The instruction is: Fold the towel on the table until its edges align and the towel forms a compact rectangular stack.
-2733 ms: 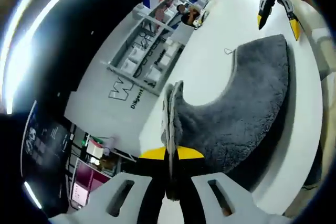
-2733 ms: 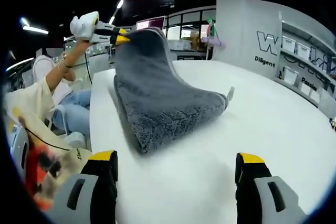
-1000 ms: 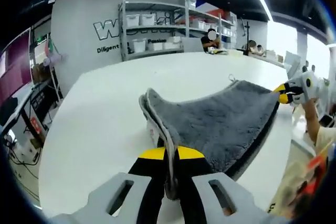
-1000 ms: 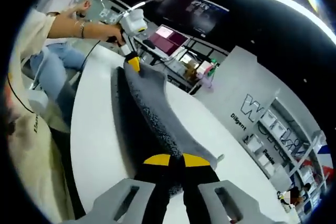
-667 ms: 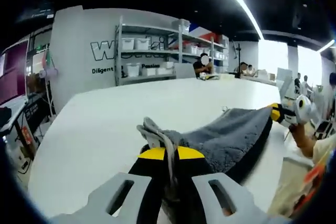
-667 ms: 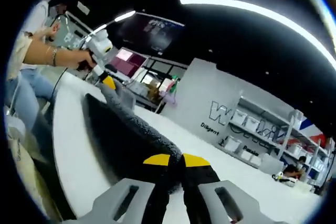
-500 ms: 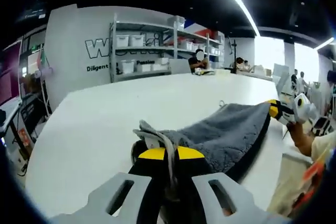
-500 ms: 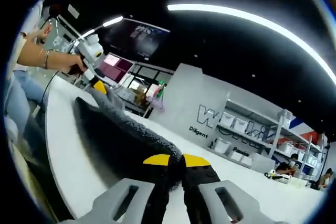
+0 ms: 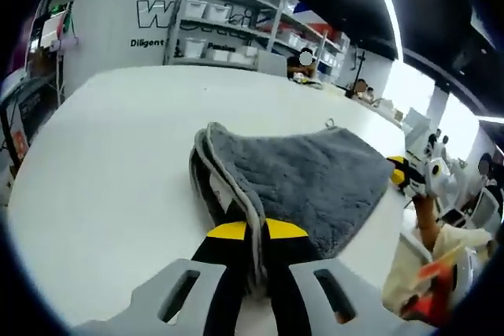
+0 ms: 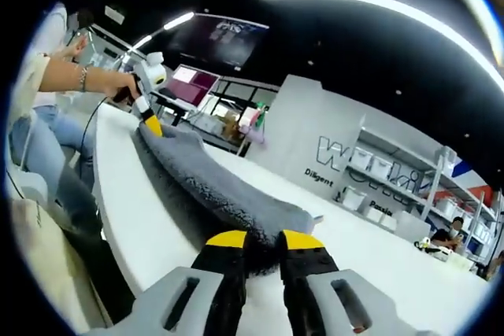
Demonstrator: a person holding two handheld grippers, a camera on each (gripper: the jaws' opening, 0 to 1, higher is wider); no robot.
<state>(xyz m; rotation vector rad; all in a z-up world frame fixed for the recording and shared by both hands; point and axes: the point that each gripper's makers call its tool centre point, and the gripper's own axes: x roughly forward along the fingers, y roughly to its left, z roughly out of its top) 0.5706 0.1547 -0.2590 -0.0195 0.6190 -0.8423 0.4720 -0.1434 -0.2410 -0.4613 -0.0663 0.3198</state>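
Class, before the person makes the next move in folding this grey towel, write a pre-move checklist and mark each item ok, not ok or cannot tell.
1. Left gripper clamps the towel corner: ok.
2. Right gripper grips the towel: not ok, its jaws stand slightly apart.
3. Towel lies down on the table: ok.
4. Folded layers line up at the edges: cannot tell.
5. Whole towel stays on the tabletop: ok.

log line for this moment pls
phase: fold | left gripper: shut on towel | right gripper: jaws slightly apart at towel edge | towel: doubled on table
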